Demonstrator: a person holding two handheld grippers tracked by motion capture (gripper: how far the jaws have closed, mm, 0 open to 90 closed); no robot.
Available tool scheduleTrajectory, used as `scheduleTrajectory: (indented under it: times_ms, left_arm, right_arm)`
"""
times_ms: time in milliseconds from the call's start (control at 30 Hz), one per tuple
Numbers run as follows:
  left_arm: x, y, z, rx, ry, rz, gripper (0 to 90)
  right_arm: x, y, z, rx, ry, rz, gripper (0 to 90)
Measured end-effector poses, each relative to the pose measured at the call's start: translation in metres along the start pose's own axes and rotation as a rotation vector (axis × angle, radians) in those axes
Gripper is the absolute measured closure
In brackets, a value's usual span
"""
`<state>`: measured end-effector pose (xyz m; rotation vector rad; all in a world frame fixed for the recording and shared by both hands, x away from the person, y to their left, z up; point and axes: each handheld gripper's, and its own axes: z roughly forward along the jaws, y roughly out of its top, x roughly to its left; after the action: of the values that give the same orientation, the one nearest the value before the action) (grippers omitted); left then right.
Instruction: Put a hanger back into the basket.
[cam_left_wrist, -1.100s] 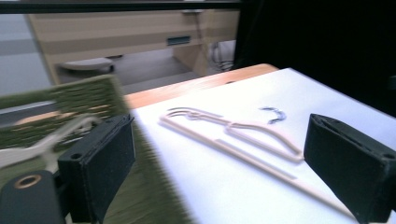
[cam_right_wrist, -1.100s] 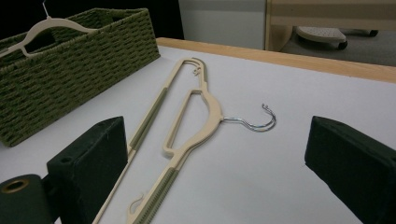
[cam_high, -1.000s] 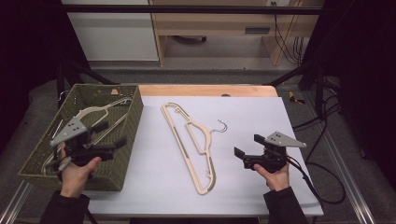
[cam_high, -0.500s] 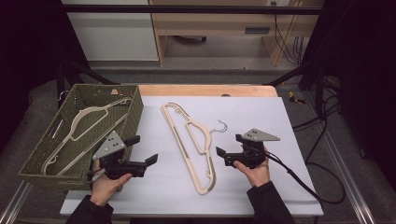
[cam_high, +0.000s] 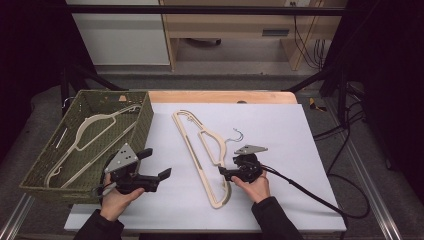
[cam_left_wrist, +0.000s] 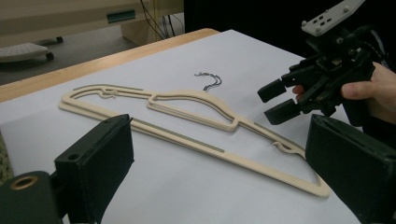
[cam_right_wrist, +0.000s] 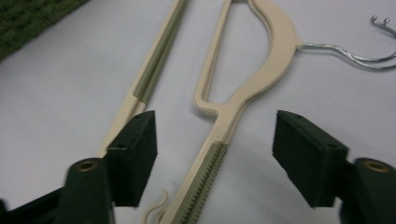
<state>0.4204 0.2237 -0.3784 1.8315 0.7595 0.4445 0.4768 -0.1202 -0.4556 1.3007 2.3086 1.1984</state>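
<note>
A stack of cream plastic hangers (cam_high: 192, 153) (cam_left_wrist: 187, 95) (cam_right_wrist: 275, 51) lies flat on the white table top, its paired wire hooks (cam_high: 237, 133) (cam_right_wrist: 345, 53) pointing right. My right gripper (cam_high: 223, 173) (cam_left_wrist: 275, 102) (cam_right_wrist: 215, 158) is low over the stack's near end. Its jaws have just been closing and now straddle the ribbed shoulder arm, with a gap on both sides. My left gripper (cam_high: 155, 163) (cam_left_wrist: 219, 163) stands open left of the hangers, beside the basket, with nothing between its jaws.
A green woven basket (cam_high: 145, 120) (cam_right_wrist: 28, 18) at the left edge of the table holds more cream hangers (cam_high: 95, 125). A black cable (cam_high: 310, 192) trails from the right gripper across the table's right side. A wooden strip (cam_high: 220, 96) borders the far edge.
The left gripper came from over the basket out onto the table, to the right. The right gripper moved left and down to the hangers, and its jaws narrowed.
</note>
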Motion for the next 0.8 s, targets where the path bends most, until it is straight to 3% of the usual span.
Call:
scheduleTrajectory:
  times_ms: [400,533,667,800]
  left_arm:
    - [0.003,-0.001,0.000,0.006,0.004,-0.013,7.7]
    - [0.004,-0.001,-0.001,0.005,0.006,-0.014,7.8]
    - [0.004,-0.001,0.000,0.008,0.007,-0.013,7.8]
    - [0.004,-0.002,0.000,0.010,0.007,-0.015,7.9]
  right_arm:
    - [-0.002,-0.010,0.022,0.080,-0.013,-0.006,58.4]
    - [-0.003,-0.009,0.022,0.094,0.014,0.031,68.5]
    - [-0.005,-0.007,0.021,0.111,0.029,0.058,70.9]
    - [-0.008,-0.005,0.019,0.108,0.014,0.077,74.1]
